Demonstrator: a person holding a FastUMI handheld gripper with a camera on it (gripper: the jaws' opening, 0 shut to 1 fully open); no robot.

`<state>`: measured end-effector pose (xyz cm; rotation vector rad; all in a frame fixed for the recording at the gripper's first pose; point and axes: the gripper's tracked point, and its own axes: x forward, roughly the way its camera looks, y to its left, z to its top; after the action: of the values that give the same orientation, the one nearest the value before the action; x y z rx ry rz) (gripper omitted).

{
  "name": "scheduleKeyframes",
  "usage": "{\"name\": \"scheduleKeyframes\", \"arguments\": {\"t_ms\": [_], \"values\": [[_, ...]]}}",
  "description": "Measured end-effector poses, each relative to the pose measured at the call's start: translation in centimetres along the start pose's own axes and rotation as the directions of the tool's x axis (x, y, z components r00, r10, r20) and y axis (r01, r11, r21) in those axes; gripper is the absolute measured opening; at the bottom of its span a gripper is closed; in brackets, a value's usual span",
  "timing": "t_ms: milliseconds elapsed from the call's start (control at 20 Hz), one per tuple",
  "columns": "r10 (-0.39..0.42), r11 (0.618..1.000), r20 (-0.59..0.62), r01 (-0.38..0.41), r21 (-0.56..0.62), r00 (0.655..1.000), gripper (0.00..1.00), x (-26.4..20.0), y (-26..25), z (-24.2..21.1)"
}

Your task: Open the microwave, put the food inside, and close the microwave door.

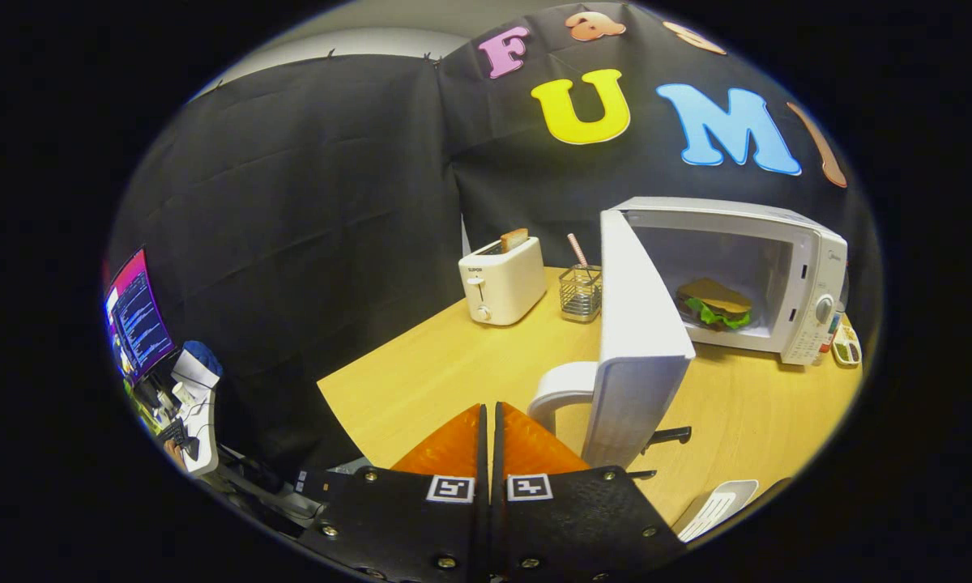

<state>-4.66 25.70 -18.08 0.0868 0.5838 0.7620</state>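
A white microwave (810, 283) stands at the far right of the wooden table (421, 364). Its door (636, 340) hangs wide open toward me, with the curved white handle (559, 389) on its outer face. Inside the cavity lies the food, a toy sandwich (714, 304) with a brown top and green lettuce. My gripper (490, 421) is shut, its two orange fingers (454, 445) pressed together with nothing between them. The fingertips sit just left of the door handle, close to it; I cannot tell whether they touch.
A white toaster (500, 279) with a slice of toast stands at the back of the table. A wire holder (581, 293) with a striped straw sits between toaster and door. A small tray (846, 348) lies beside the microwave. A monitor (136, 317) glows beyond the table's left side.
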Motion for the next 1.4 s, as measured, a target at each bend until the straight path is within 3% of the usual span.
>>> {"name": "scheduleKeyframes", "arguments": {"t_ms": [1400], "values": [[-0.281,0.951,0.036,0.274,0.145,0.959,0.01,-1.2,-20.2,3.7]]}}
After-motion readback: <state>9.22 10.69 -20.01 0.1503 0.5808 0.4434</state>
